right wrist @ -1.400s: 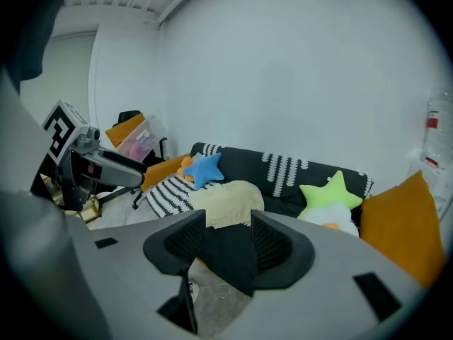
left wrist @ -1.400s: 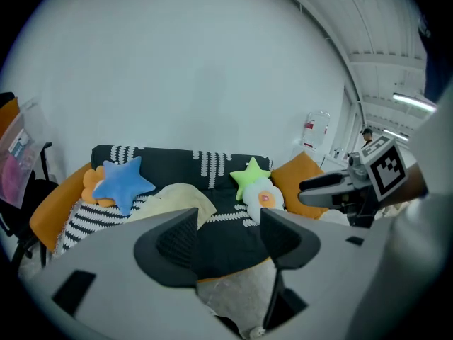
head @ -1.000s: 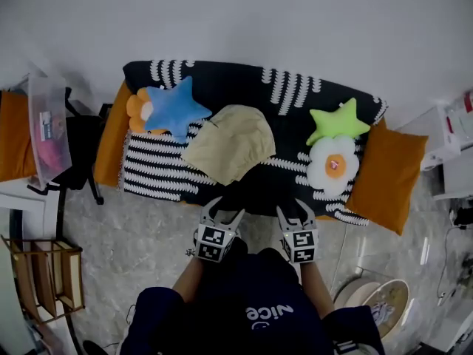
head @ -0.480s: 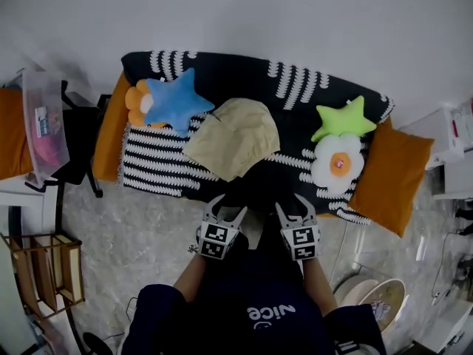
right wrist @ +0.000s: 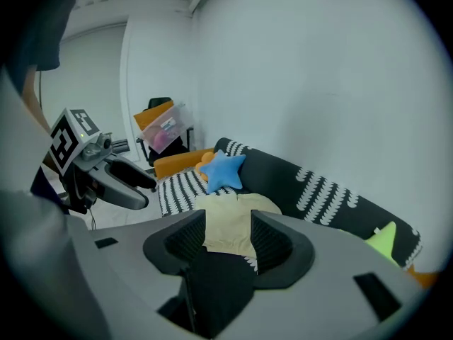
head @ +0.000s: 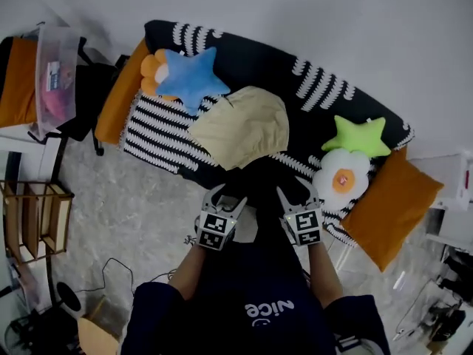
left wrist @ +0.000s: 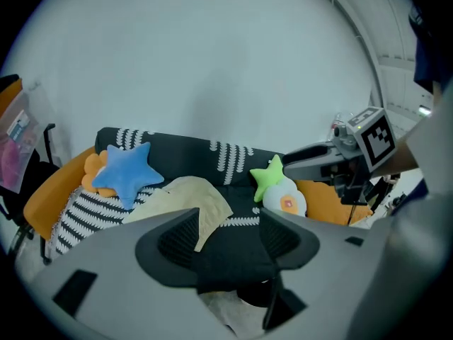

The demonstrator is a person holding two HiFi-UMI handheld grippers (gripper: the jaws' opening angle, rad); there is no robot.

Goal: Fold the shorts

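Ok, both sets of jaws are released w/ nothing between them. The left gripper [head: 225, 198] and right gripper [head: 295, 192] hang side by side, short of the sofa's [head: 325, 95] front edge. The shorts [head: 240, 135] lie on the sofa seat, ahead of both jaws and well apart from them. Thru the right jaws they sit dead ahead in the gap; thru the left jaws they're ahead but off toward the left jaw.

I read this step as the reach-in, so no fold has started yet. The cloth looks bunched and rounded, not flat, so I'd smooth it before any fold. My plan is to bring each gripper to its own side of the near edge, tips angled down, and pinch one layer only. A deep bite would prob. catch the sofa cover too.

The blue star pillow [head: 194, 76] sits just beyond the shorts on the left-jaw side. I'd keep the left jaws low and short of it. Pulling both corners evenly should stop the fabric twisting.
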